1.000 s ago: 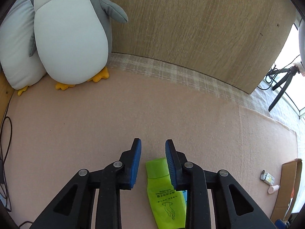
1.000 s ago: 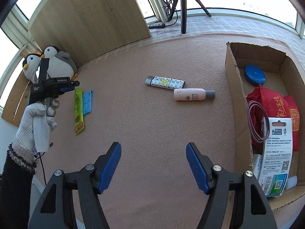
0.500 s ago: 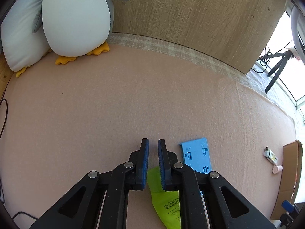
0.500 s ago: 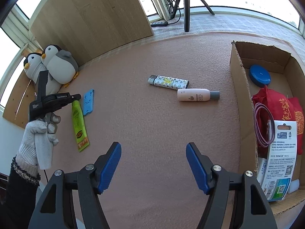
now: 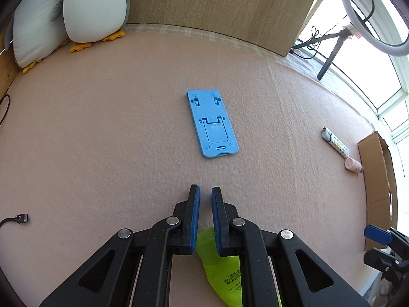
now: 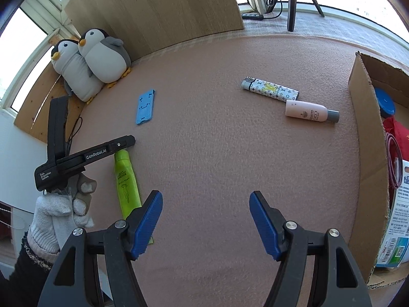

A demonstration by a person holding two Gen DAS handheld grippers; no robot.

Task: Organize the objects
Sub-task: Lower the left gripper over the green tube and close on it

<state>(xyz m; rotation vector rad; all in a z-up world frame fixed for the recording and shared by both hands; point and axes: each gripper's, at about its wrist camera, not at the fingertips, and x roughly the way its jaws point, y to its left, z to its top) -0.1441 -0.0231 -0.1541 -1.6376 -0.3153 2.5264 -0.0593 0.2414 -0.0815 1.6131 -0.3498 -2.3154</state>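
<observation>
Green tube (image 6: 127, 180) was pinched at its cap end by the left gripper (image 5: 205, 199); right gripper (image 6: 205, 216) hung wide apart, holding nothing.

Tube hung low over the pink felt mat (image 5: 102, 140) on the left side, near the blue flat stand (image 5: 213, 123), well apart from the cardboard box (image 6: 363, 138) on the right. Jaws were nearly together with the tube's top wedged between the pads, body trailing back under the gripper. Looked like a soft, light plastic squeeze tube: likely to flex and swing from an end grip, film possibly slick. Better hold, my guess, was the stiffer shoulder near the cap, or mid-body across the flat width. Patterned lighter (image 6: 270, 88) and pink bottle (image 6: 309, 111) lay touching, near the box, not yet sorted.
</observation>
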